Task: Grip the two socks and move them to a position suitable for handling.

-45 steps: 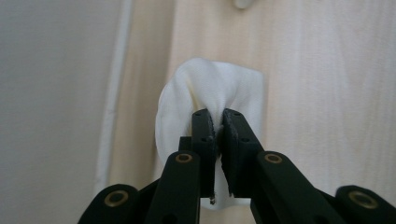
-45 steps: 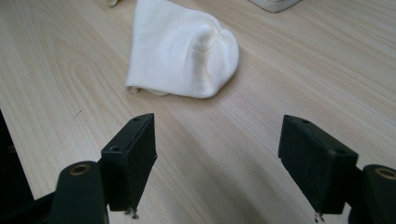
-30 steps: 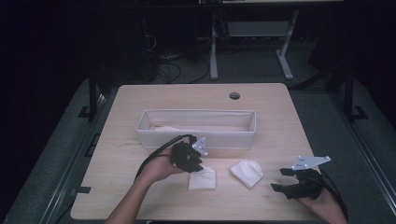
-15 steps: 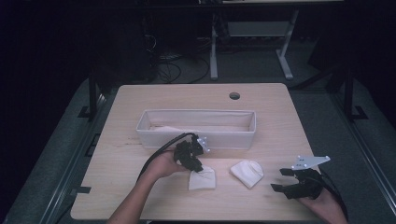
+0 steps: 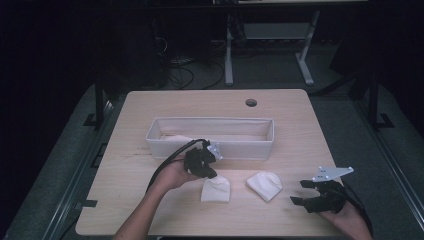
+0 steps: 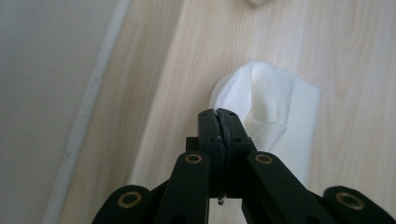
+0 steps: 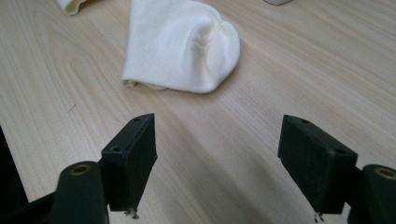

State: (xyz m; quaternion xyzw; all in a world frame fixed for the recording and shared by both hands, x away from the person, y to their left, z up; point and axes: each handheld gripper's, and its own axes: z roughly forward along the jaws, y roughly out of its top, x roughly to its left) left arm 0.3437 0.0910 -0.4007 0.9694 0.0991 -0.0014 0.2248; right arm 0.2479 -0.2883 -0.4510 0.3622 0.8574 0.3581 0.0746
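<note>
Left gripper view: left gripper [image 6: 219, 116] has its jaws pressed together at the near edge of a folded white cloth [image 6: 275, 112] lying on the worktop [image 6: 355, 51]; whether any fabric is caught between them cannot be told. From the high view, this gripper [image 5: 207, 167] sits just in front of the long white fabric bin [image 5: 210, 147], with the cloth [image 5: 216, 189] touching its tip on the side toward the worktop's near edge.

Right gripper [image 7: 217, 158] has its jaws spread wide and holds nothing (bare wood lies between them). A second white cloth [image 7: 180, 46], rumpled at one end, lies ahead of it, apart from both jaws. From the high view this gripper [image 5: 302, 192] is close to the near right corner of the worktop [image 5: 300, 125], with the second cloth [image 5: 264, 185] between the two grippers. The bin lies parallel to the far edge, about mid-worktop.
</note>
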